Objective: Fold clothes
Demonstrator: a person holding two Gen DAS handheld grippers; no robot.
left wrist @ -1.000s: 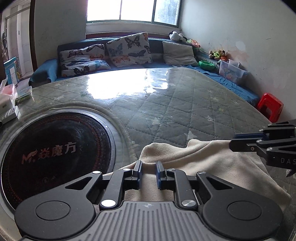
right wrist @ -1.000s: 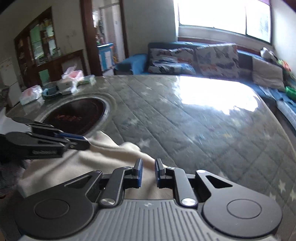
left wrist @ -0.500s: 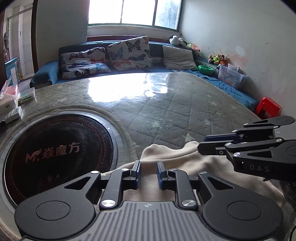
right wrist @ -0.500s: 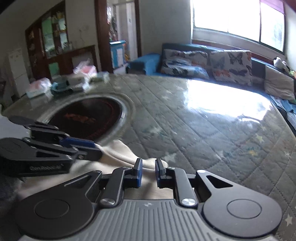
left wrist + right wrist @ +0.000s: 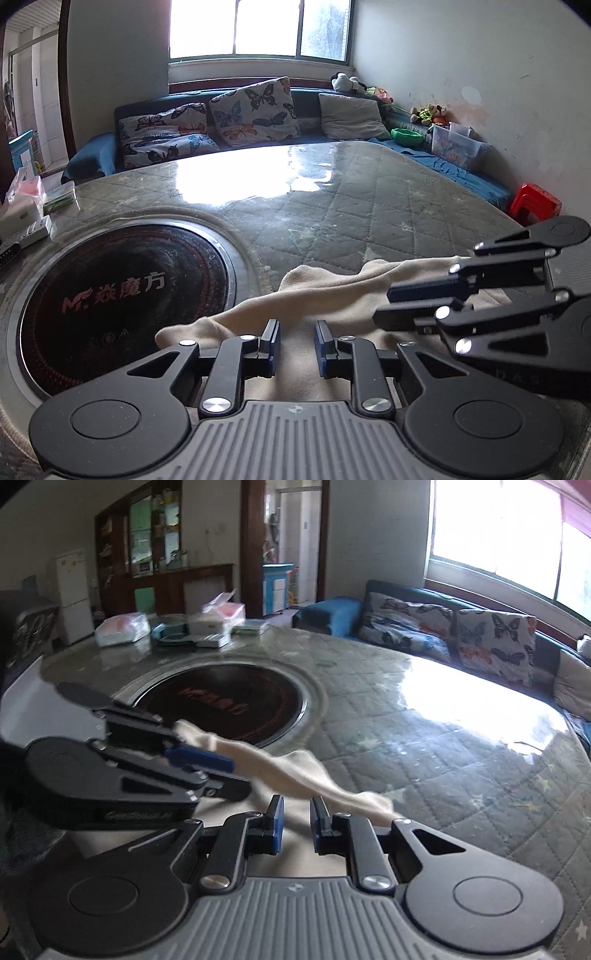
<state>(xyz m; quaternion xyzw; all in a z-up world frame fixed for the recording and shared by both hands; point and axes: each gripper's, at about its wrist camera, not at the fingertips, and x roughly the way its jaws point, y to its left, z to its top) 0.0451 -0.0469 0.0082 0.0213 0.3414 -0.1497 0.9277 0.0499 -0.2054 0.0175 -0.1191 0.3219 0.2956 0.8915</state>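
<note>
Cream cloth [image 5: 325, 295] lies bunched on the counter [image 5: 332, 206] right under my two tools. My left tool [image 5: 294, 341] has its fingers a little apart, with cloth showing in the gap but not pinched. My right tool [image 5: 294, 821] is the same. A second ago the cloth lay flatter and my tools were farther apart. Now its far edge is a lumpy ridge beside the dark round plate [image 5: 122, 291]. I think a fold is being made.
</note>
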